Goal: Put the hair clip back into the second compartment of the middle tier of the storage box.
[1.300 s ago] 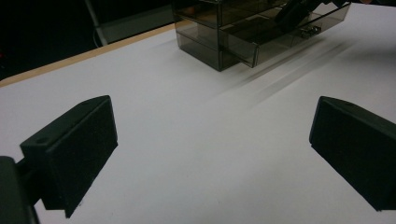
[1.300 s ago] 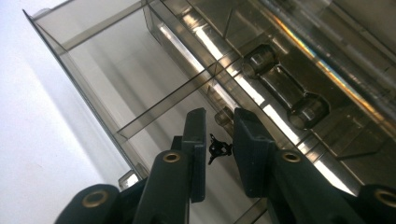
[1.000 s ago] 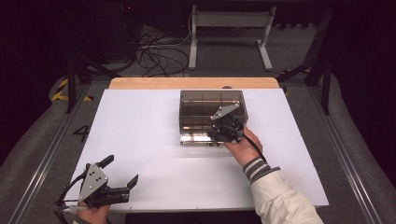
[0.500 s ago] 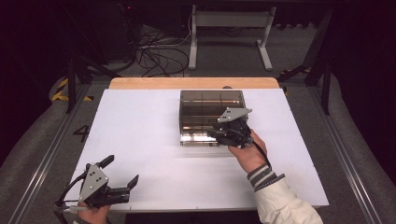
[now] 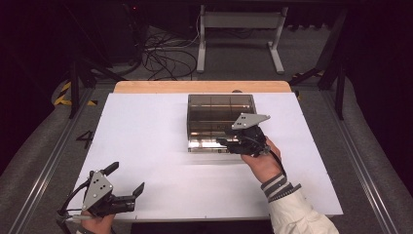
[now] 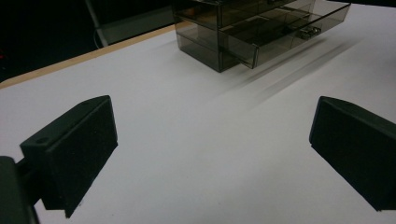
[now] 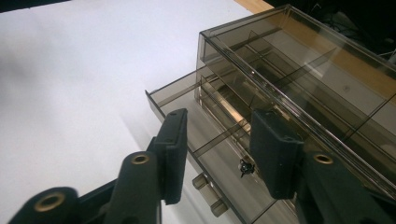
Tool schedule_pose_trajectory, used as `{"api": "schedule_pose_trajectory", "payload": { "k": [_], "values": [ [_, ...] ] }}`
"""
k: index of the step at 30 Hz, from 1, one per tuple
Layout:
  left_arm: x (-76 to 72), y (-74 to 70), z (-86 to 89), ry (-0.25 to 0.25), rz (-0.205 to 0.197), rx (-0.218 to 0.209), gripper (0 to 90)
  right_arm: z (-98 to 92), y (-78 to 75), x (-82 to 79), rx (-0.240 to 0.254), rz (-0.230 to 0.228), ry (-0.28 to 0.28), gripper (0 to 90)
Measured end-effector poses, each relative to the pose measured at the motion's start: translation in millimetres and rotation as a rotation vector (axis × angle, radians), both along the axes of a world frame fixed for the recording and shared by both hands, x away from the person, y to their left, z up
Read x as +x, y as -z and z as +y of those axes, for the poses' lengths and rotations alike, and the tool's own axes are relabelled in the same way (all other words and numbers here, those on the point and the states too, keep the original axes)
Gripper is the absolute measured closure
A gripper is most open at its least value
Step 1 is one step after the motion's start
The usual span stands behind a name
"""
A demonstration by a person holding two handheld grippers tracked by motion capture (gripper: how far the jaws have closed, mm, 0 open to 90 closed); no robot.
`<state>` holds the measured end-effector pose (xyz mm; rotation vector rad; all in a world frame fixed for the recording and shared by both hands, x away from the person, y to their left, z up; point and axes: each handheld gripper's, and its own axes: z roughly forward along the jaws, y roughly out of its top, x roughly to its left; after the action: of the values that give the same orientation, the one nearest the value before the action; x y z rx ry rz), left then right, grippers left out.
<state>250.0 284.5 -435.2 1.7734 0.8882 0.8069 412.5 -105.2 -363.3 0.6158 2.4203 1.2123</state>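
- Smoked-clear plastic drawer organizer [image 5: 220, 113] standing on a white tabletop [image 5: 146, 136], toward its far middle, directly ahead of the right gripper [image 5: 229, 144].
- Lower drawer [image 7: 205, 135] pulled partway out of the organizer toward the person, its front wall bearing a small clear handle [image 7: 208, 191] just below and between the right fingers [image 7: 173, 154].
- Right fingers partly apart, having just been opening; hovering over the front of the pulled-out drawer, nothing pressed between the pads.
- Thin dividers splitting the drawer into compartments; a tiny dark object [image 7: 243, 168] lying on the drawer floor just beside the inner face of the right-hand finger, too small to identify.
- Right hand [image 5: 263, 163] in a white sleeve with a striped cuff, wrapped around the gripper body, grey three-cornered plate on top.
- Left gripper [image 5: 125, 183] near the tabletop's near left corner, well apart from the organizer, held by the left hand [image 5: 95, 224] at the table edge.
- Left fingers [image 6: 74, 149] spread wide, holding nothing, bare white tabletop between them.
- Seen past the left fingers: organizer [image 6: 252, 28] far ahead and to the right, open drawer jutting from its lower tier.
- Light wooden strip [image 5: 202, 87] along the tabletop's far edge, beyond the organizer.
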Motion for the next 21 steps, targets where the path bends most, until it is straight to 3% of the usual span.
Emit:
{"api": "schedule_pose_trajectory", "payload": {
  "k": [6, 15, 21],
  "values": [
    [0.7, -0.3, -0.7, 0.0, 0.001, 0.0, 1.7, -7.8, -2.6, -7.0, 0.016, -0.011, -0.003, 47.6],
    [0.7, -0.5, -0.7, 0.0, 0.0, -0.002, 1.7, -32.4, -7.8, -16.6, 0.084, -0.027, -0.008, 30.6],
    [0.4, -0.5, -0.2, -0.002, 0.0, -0.006, 1.7, -51.6, -11.5, -27.4, 0.113, -0.072, -0.004, 24.3]
  ]
}}
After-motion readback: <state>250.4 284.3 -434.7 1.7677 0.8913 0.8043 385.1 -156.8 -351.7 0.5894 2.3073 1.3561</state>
